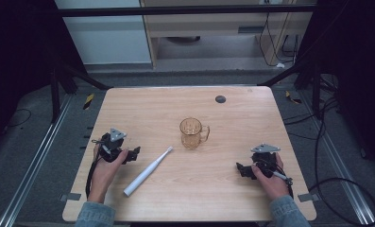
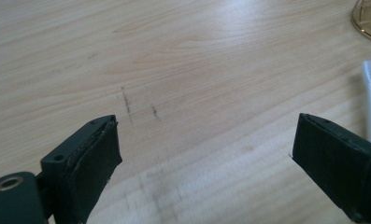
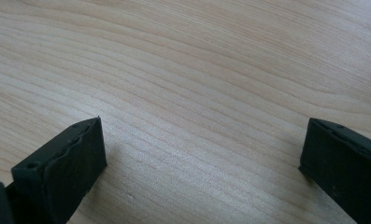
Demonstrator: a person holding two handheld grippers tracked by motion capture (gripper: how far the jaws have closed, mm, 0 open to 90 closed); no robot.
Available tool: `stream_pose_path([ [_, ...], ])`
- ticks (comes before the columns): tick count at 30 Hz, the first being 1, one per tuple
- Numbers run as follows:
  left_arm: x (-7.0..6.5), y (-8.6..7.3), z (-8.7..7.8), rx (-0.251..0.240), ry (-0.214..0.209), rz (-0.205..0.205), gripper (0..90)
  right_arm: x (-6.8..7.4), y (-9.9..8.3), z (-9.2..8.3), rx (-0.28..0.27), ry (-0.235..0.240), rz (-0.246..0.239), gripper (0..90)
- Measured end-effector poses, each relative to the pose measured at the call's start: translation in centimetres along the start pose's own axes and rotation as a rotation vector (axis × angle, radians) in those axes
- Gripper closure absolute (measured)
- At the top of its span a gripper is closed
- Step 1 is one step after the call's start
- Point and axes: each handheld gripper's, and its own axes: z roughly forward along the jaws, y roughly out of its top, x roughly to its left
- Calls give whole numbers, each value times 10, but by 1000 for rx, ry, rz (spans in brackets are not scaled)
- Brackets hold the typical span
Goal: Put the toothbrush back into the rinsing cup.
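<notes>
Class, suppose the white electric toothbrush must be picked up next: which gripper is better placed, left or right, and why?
Probably the left gripper: it rests open right beside the white electric toothbrush, whose edge shows past its jaw. The right gripper, also open, sits farther off, facing bare wooden table.

We can read no text, label, brand or number anywhere: the amber glass mug point(image 1: 193, 133), the white toothbrush point(image 1: 148, 170) and the wooden table point(image 1: 232, 184) all carry no legible marking at this resolution.
</notes>
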Motion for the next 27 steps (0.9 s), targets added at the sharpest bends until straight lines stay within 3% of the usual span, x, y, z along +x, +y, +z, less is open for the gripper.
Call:
stream_pose_path([
  [6, -5, 6, -11, 41, 5, -7, 70, 0, 0, 0, 0, 6, -1, 3],
  [11, -14, 11, -13, 67, 8, 17, 71, 0, 0, 0, 0, 5, -4, 3],
  [16, -31, 19, -18, 98, -7, 65, 62, 0, 0, 0, -1, 5, -2, 3],
  [27, -50, 27, -21, 117, -42, 104, 76, 0, 0, 0, 2, 3, 1, 3],
])
